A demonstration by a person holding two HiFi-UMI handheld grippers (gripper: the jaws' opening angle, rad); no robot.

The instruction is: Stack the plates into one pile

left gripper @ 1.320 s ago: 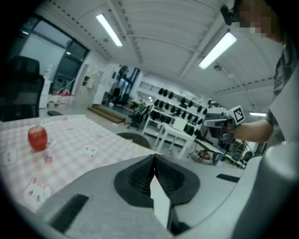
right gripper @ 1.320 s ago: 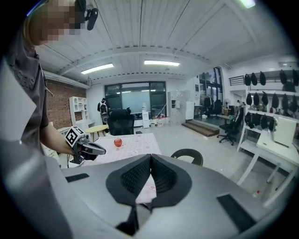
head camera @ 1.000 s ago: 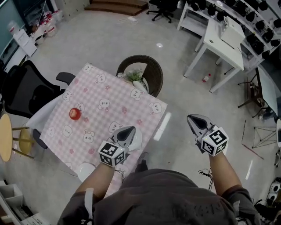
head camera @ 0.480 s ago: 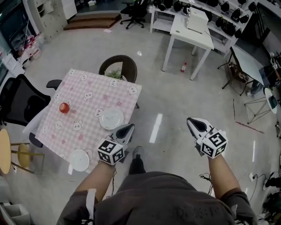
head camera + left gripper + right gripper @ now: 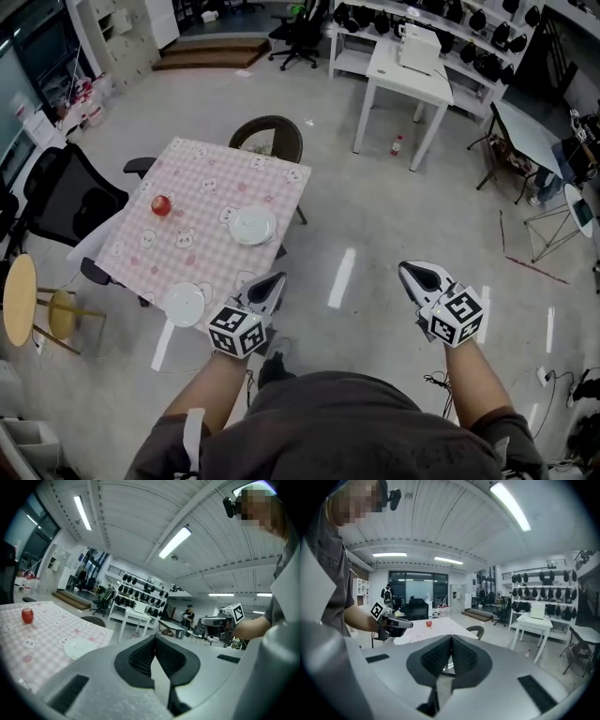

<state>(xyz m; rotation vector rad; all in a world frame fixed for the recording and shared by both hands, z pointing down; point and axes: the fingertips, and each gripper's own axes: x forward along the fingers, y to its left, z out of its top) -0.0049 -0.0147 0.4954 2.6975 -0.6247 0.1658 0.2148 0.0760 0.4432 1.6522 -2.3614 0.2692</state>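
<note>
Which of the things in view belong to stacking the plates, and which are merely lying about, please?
For the job:
plate near the table's middle
plate at the table's near corner
pink checked table

Lying about:
small red object
wicker chair
black office chair
bottle on the floor

Head view looks steeply down; 2 gripper views face level, sharing the table [image 5: 208,178].

Bright ceiling strip lights [image 5: 174,542] glare off the glossy floor [image 5: 341,277]; both gripper views bulge, darkening at the edges
</note>
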